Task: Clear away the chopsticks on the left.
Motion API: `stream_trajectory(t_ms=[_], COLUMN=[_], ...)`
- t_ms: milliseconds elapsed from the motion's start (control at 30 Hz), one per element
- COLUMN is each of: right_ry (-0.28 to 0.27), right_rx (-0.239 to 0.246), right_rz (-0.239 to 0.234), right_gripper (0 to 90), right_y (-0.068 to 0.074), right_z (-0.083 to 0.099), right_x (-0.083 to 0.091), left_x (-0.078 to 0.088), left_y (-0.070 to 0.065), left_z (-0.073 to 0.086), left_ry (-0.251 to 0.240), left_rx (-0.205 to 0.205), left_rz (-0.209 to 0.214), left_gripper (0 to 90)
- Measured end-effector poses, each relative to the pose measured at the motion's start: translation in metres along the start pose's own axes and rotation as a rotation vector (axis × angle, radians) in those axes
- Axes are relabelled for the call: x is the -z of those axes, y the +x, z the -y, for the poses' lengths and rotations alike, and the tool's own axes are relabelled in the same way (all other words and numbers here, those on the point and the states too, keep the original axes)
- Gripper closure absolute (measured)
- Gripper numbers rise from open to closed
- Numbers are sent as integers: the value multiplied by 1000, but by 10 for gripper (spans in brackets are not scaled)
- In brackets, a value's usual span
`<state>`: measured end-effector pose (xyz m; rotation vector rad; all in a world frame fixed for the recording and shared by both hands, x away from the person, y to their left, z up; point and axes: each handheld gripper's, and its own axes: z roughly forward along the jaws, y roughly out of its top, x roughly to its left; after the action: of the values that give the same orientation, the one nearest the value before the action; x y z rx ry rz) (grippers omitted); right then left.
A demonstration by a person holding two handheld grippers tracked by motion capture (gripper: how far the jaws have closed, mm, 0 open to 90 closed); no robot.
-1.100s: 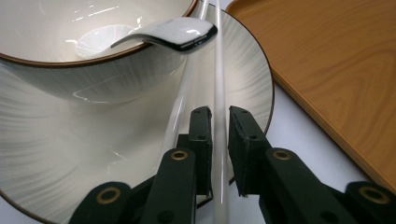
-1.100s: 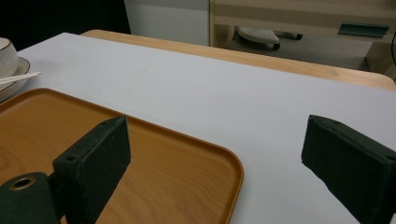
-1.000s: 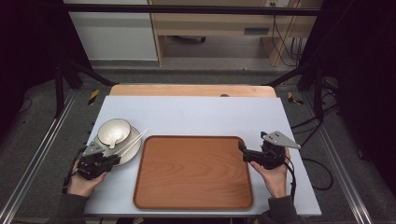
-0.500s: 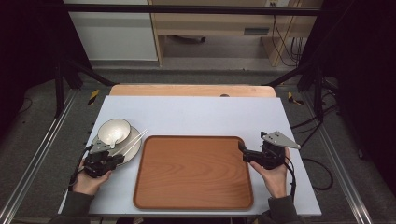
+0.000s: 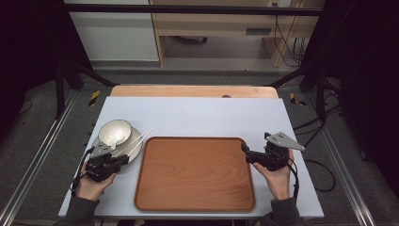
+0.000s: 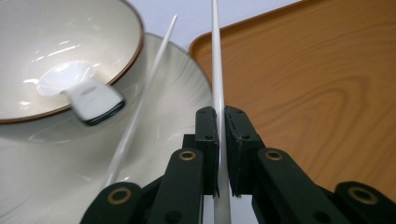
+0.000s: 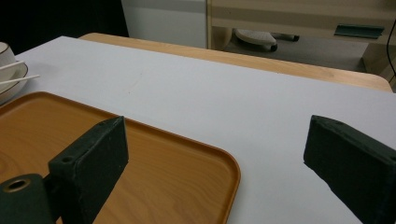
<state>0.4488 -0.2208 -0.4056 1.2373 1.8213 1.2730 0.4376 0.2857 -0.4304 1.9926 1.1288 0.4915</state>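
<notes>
Glossy ceramic beside matt wood-grain and matt black jaws.

The bowl (image 6: 56,56) and plate (image 6: 154,154) look like glazed ceramic with bright highlights; the chopsticks (image 6: 217,70) are smooth white, perhaps plastic. The tray (image 5: 195,174) shows a satin wood-grain finish, the table (image 5: 197,115) a matt pale surface. The right gripper (image 7: 219,158) has rough, matt black pads.

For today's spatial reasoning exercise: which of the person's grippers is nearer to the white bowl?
Left. The left gripper sits at the plate's near edge, just below the bowl, shut on a chopstick. The right gripper hovers open at the tray's far side.
</notes>
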Motion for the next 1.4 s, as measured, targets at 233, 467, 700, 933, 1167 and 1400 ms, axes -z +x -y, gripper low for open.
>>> stream_trajectory(t_ms=[233, 467, 700, 933, 1167, 1400], right_ry=[4, 10, 4, 4, 4, 6], right_rx=[1, -2, -6, -14, -11, -12], right_rz=[2, 5, 0, -7, -11, -13], right_gripper=[67, 66, 66, 66, 67, 67], right_y=[0, 0, 0, 0, 0, 0], right_z=[1, 2, 1, 1, 1, 1], right_x=[-1, -1, -1, 0, 0, -1], left_x=[4, 1, 2, -6, -6, -10], left_y=[-22, -37, -48, -66, -80, -95], left_z=[-6, -10, -18, -21, -9, 10], left_ry=[-60, -66, -107, -109, -167, -192], left_rx=[27, 59, 122, 159, 252, 329], left_rz=[-13, -51, -90, -159, -186, -209], left_gripper=[841, 841, 841, 840, 840, 840])
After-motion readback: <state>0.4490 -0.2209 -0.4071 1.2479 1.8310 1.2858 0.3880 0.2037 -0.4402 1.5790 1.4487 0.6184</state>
